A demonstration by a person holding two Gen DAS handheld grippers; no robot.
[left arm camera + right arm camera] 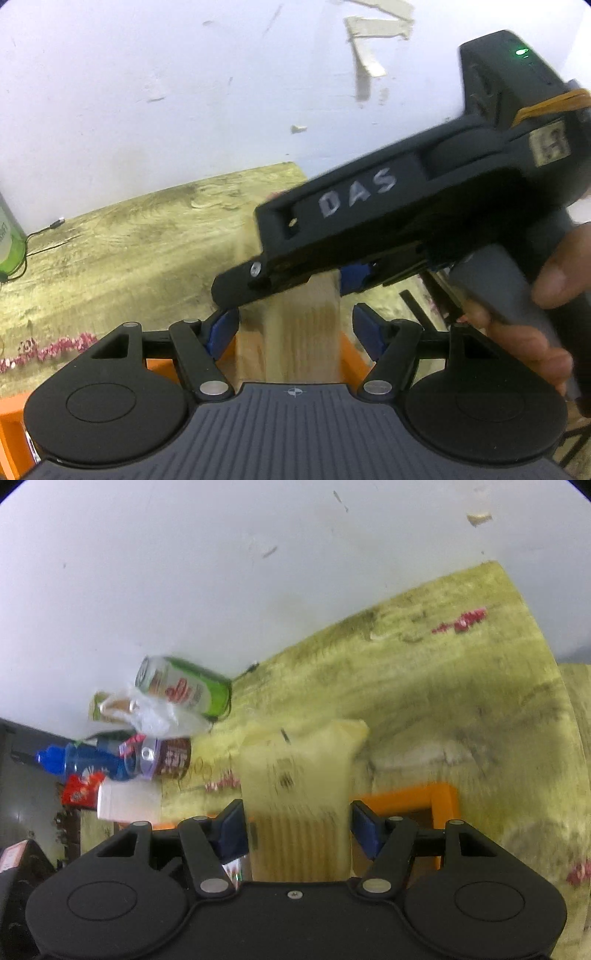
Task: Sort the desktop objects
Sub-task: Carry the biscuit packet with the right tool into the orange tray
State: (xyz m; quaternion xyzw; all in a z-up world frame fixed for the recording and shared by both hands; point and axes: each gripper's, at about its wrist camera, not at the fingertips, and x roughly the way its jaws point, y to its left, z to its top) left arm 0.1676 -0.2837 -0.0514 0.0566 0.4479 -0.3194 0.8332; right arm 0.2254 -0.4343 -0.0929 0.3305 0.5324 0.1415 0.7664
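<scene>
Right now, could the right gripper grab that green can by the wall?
Probably not yet. The right gripper is shut on a pale yellow packet, so its jaws are full. The green can sits off to the side, with a clear plastic bag partly in front.

Pale yellow packet (295,794), orange tray (439,794), green can (207,692), blue bottle (85,762).

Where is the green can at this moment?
In the right wrist view the green can sits left of centre against the white wall, at the back of the table, just above a clear plastic bag and a brown bottle.
</scene>
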